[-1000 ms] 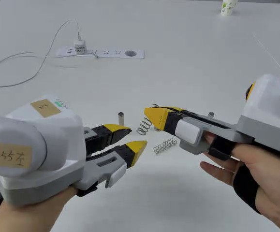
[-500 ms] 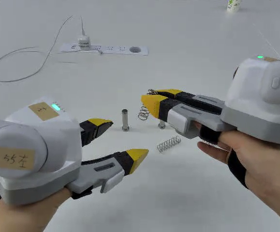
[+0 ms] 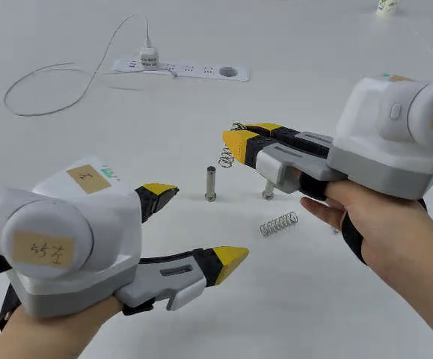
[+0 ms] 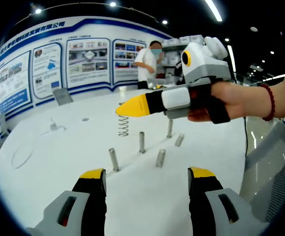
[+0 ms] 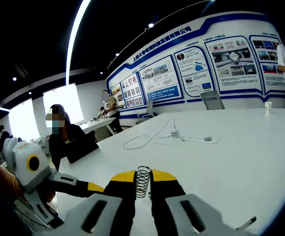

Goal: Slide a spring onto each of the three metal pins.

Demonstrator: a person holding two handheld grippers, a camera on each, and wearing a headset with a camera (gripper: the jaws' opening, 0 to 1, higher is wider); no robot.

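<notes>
Spring [image 3: 226, 157] is the item in hand; left to right: left gripper [image 3: 207, 224] jaws apart, empty; bare pin [image 3: 211, 183] upright on the table [image 3: 328, 67]; spring hanging from the right gripper [image 3: 238, 138], jaws clamped on its coils, near that pin but not on it. I judge: bring the free lower end over the pin top, keep coil and pin axes in line, lower, and unclamp only once several coils are on. Risk: a tilted spring catches the pin's edge and tips it; left gripper could steady the base.
</notes>
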